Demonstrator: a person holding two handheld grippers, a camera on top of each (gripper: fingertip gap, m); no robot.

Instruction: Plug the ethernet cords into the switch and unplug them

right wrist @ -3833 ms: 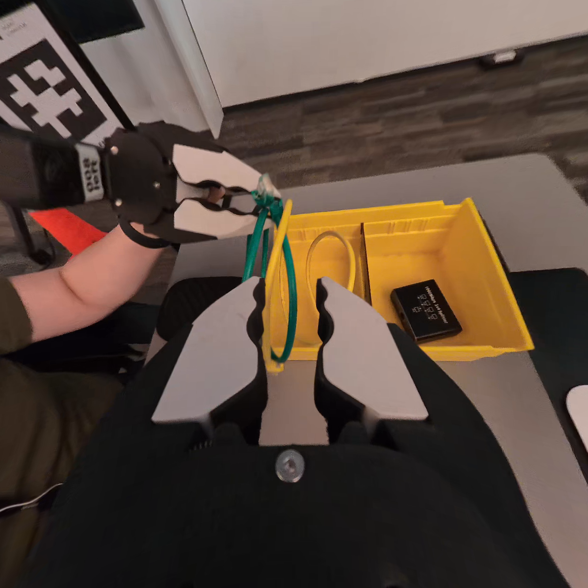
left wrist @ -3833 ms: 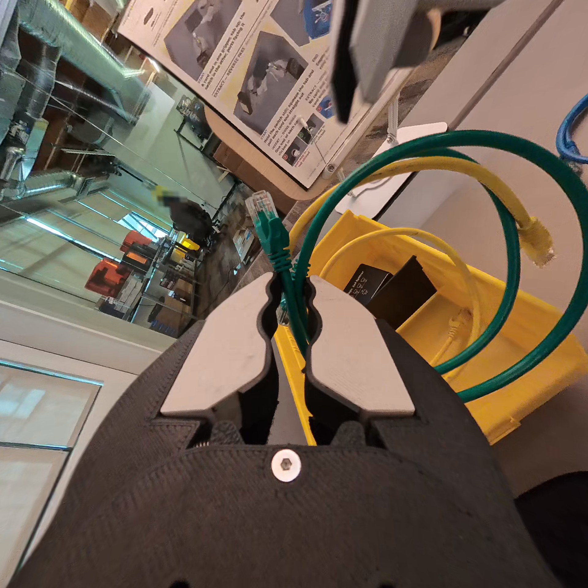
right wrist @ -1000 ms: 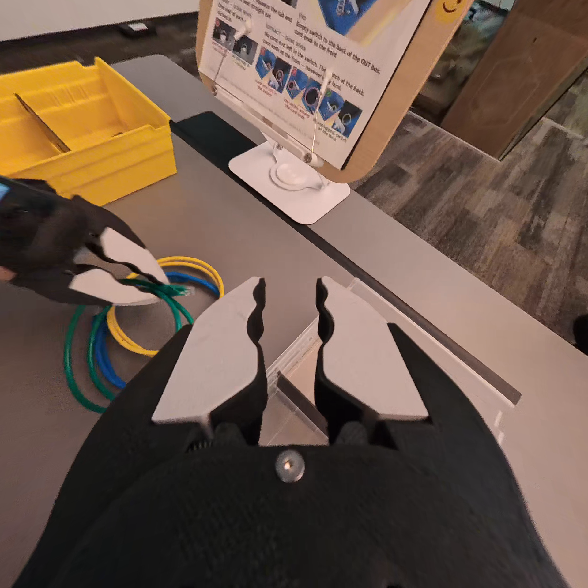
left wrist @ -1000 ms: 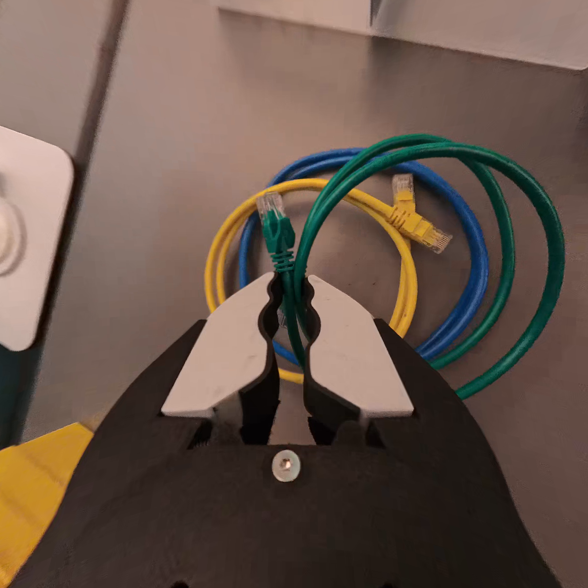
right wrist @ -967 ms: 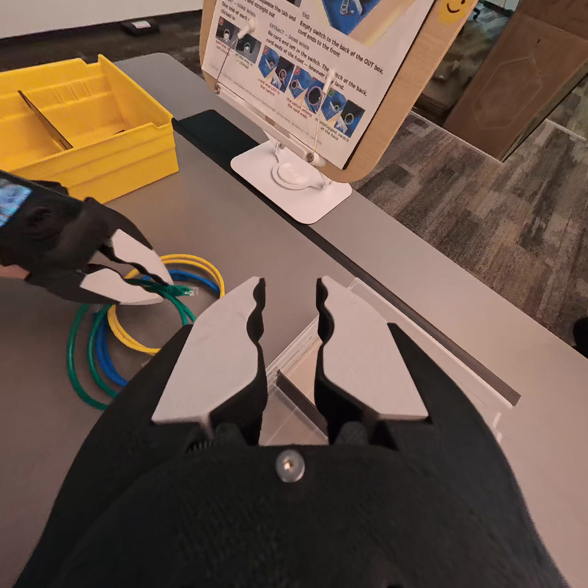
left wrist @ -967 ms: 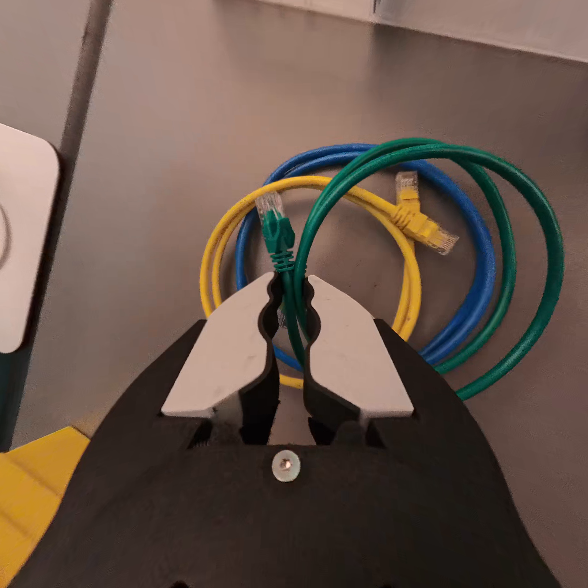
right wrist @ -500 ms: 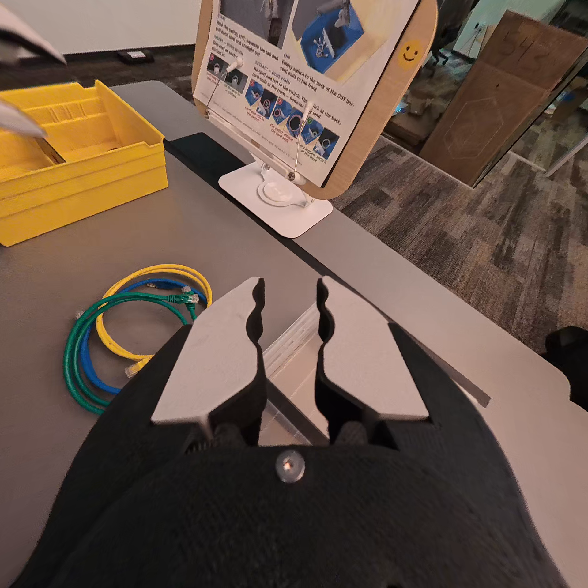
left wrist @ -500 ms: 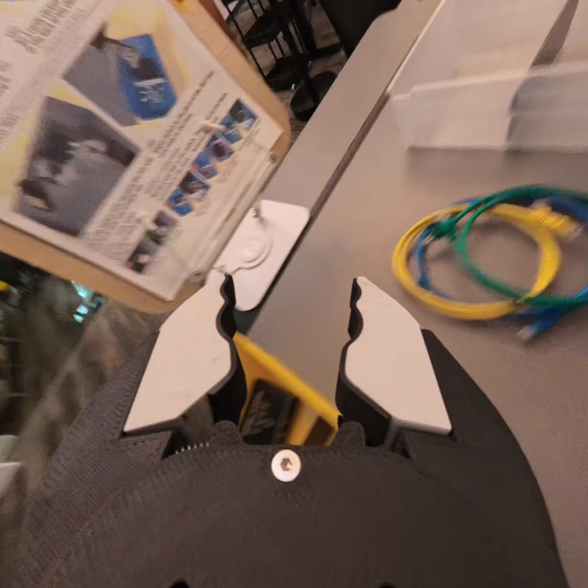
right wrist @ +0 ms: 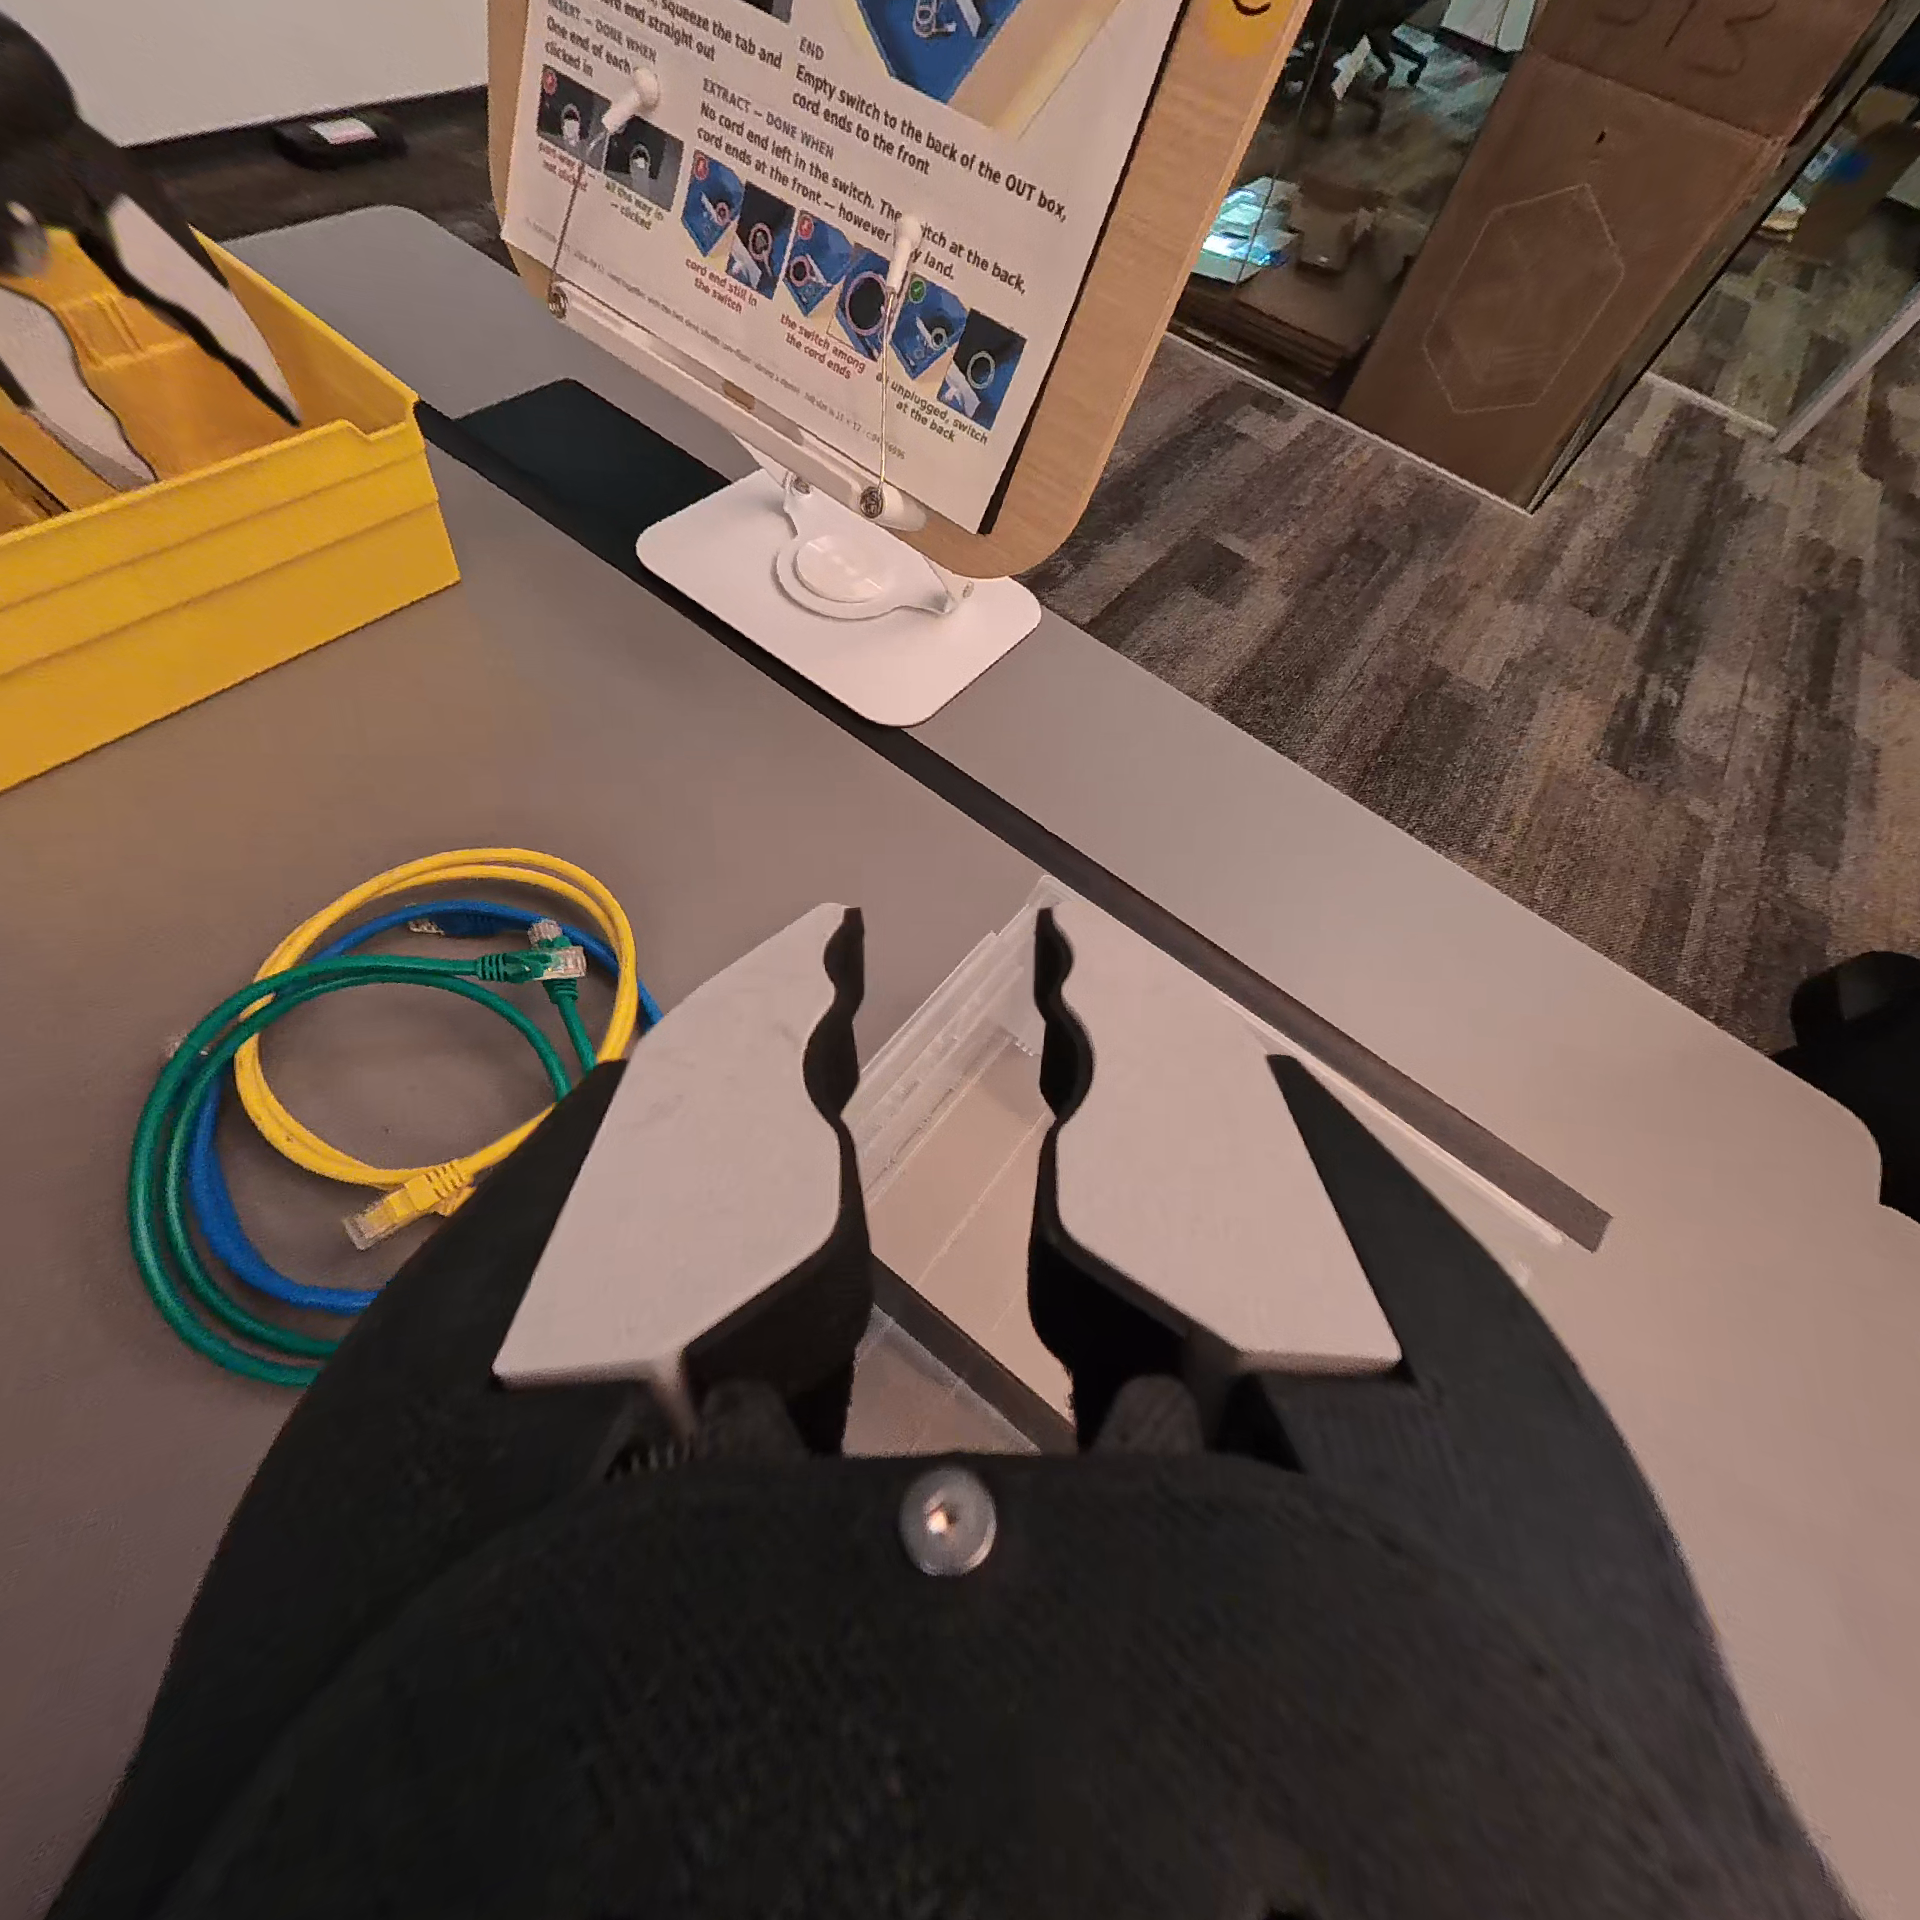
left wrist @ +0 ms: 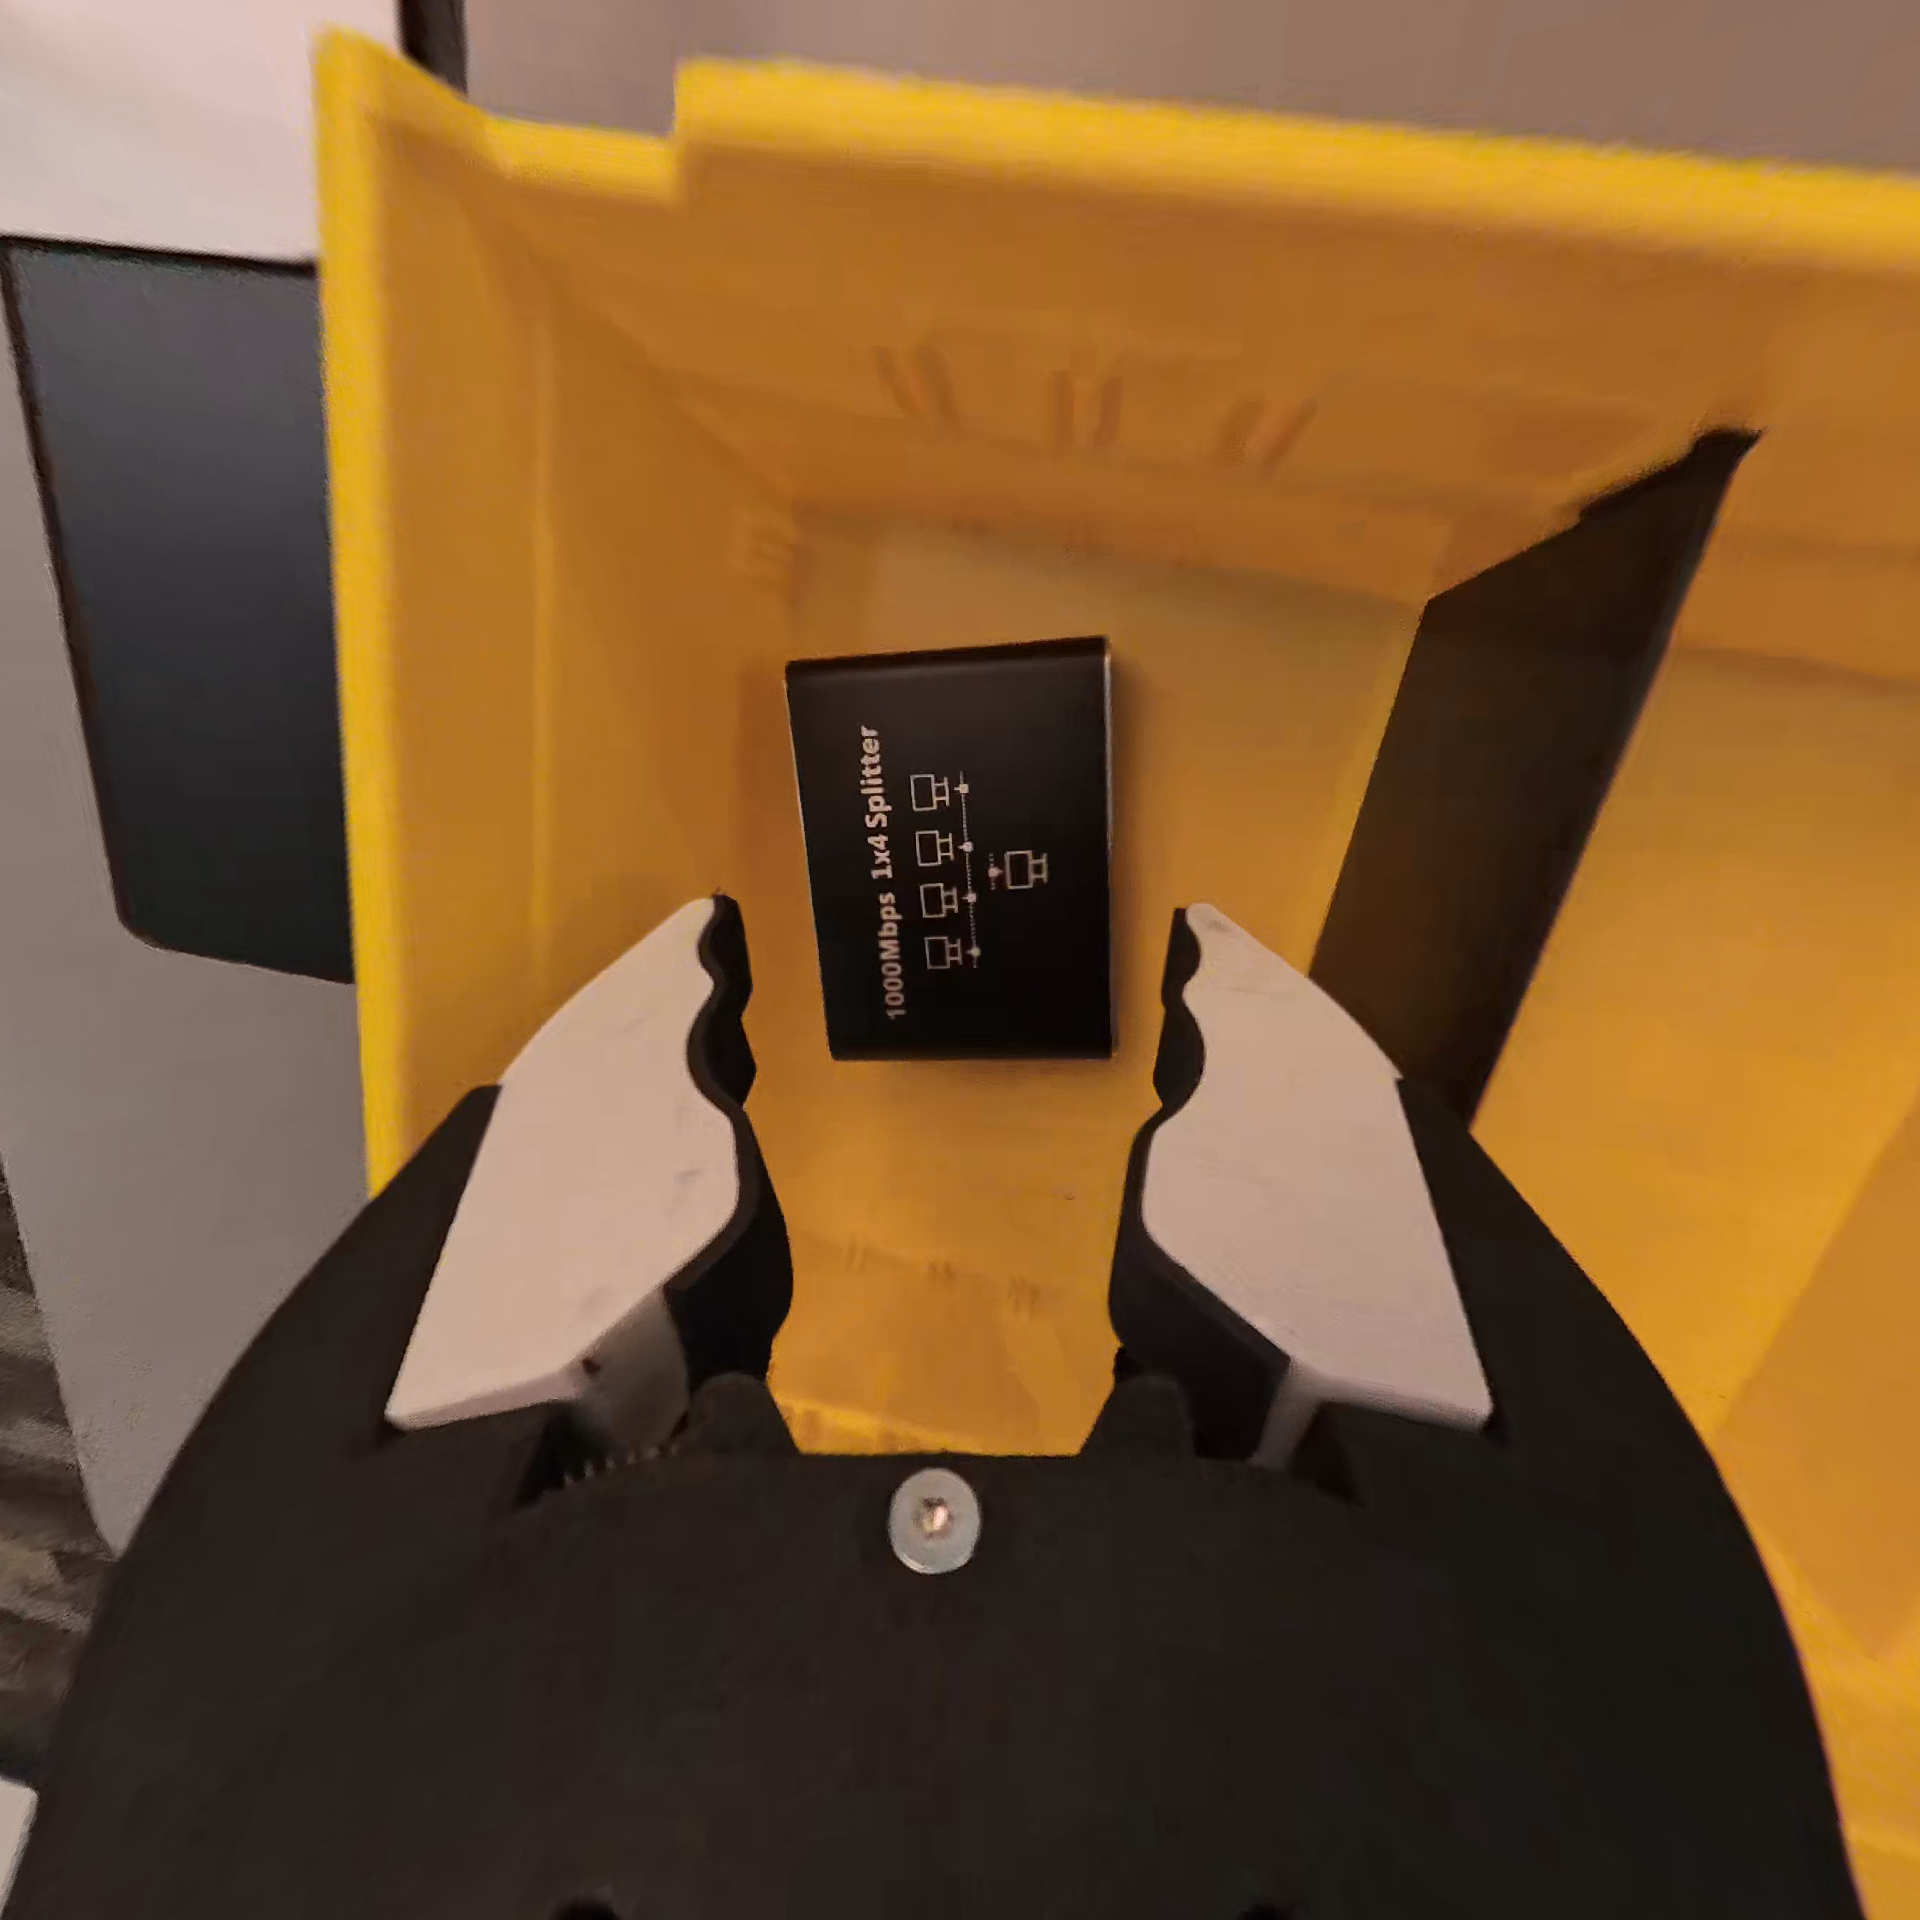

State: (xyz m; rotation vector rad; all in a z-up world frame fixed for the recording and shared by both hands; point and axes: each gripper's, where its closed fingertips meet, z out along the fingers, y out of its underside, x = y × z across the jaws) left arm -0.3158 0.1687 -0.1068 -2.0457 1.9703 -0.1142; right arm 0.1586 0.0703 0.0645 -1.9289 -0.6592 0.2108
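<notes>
Above the yellow bin, the left tool points down at the black switch, jaws wide and empty. Over the bench, the right tool is partly open and holds nothing.

White lettering and small network pictograms ran across the flat black rectangular switch in the yellow plastic bin. Printed instructions with photos covered the wood-backed white instruction sheet.
</notes>
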